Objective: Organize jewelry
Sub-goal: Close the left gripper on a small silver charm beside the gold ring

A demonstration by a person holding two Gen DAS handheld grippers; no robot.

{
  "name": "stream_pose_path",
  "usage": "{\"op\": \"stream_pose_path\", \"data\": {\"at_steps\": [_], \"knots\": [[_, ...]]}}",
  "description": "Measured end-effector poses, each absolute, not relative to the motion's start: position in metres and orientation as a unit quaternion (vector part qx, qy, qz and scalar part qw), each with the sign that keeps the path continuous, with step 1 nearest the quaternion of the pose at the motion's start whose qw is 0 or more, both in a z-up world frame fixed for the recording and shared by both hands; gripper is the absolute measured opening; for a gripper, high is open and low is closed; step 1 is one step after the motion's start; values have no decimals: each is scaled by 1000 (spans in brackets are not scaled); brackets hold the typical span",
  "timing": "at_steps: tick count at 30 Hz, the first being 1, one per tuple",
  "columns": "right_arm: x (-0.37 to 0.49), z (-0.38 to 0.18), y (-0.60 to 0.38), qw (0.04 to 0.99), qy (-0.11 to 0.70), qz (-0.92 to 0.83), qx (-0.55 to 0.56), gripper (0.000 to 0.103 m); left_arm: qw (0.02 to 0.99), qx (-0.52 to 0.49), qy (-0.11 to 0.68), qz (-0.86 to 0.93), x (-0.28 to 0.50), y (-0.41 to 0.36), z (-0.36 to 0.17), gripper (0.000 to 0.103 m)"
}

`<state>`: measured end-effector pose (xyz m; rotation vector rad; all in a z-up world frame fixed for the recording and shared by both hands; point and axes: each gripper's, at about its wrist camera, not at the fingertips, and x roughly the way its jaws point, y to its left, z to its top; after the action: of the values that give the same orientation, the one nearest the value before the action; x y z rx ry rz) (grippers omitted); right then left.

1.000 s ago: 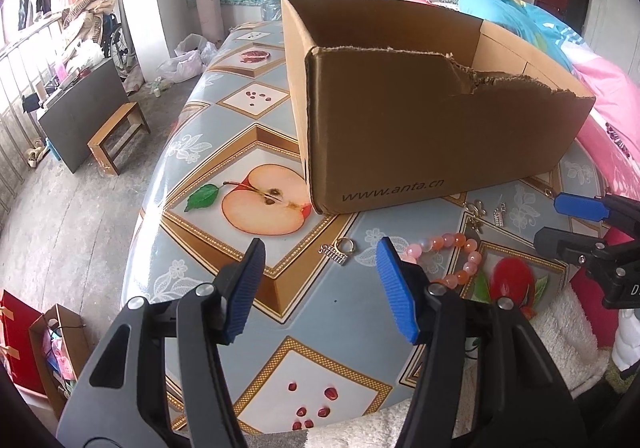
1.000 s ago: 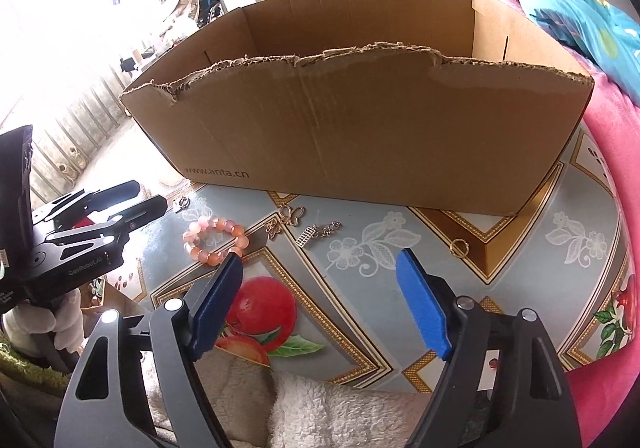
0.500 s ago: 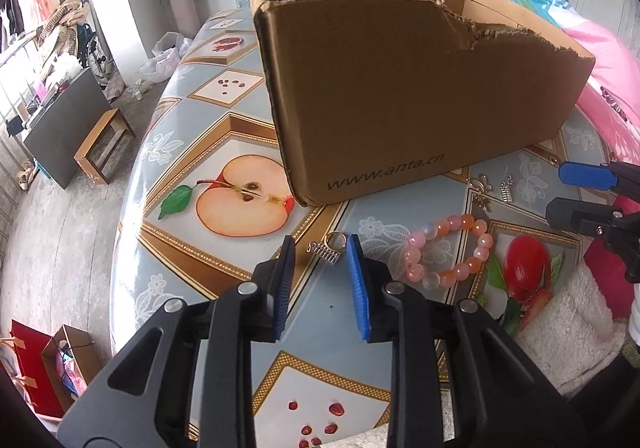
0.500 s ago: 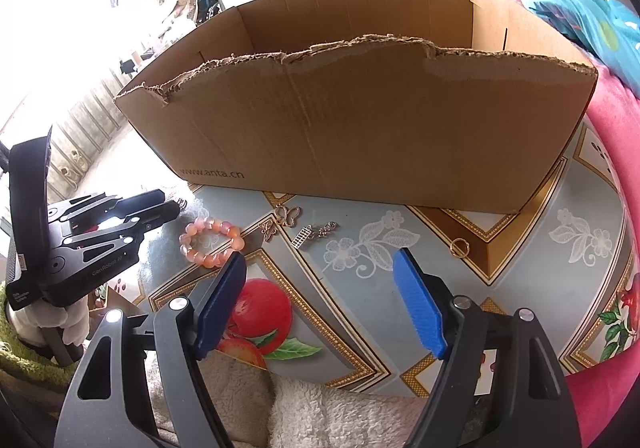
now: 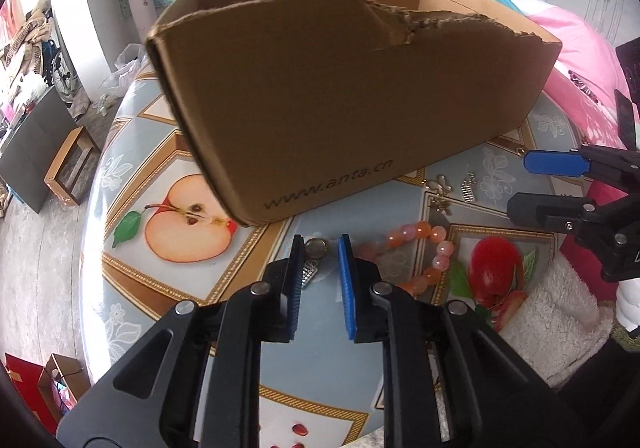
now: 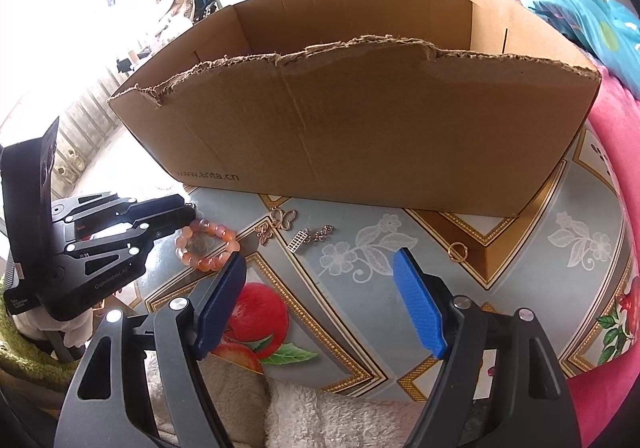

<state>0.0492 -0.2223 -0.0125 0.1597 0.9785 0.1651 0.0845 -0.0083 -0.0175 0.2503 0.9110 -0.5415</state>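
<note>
We see a tall brown cardboard box (image 6: 360, 120) walling off the far side of the fruit-patterned bench (image 6: 520, 248). Before it, bare bench lies open right of a small gold ring (image 6: 456, 251); left, a pink bead bracelet (image 6: 206, 244), butterfly charms (image 6: 280, 222) and the left tongs (image 5: 320, 248) crowd the way.

Right gripper (image 6: 320, 288) wide; bracelet (image 6: 206, 244) beside box (image 6: 360, 136).

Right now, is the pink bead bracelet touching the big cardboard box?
Apart. The right wrist view shows bare tablecloth between the bead bracelet and the cardboard box.
</note>
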Motion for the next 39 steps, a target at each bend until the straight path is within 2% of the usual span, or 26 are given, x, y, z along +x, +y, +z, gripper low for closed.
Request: {"op": "stream_pose_path", "data": {"at_steps": [13,24,33,36,39], "knots": [[48,-13,-229,875,470,76,81,75,862,119,423,-254,71,-16,-7,16],[53,-13,-230,874,473,79,82,75,859,65,466,-204,81,-1,-14,21],[53,-15,-233,873,474,78,83,75,861,106,457,-197,78,-9,-18,21],[52,-15,-234,874,473,78,83,75,858,113,456,-209,74,-10,-15,19],[52,-16,-234,874,473,77,84,75,851,126,456,-227,71,-11,-14,12]]}}
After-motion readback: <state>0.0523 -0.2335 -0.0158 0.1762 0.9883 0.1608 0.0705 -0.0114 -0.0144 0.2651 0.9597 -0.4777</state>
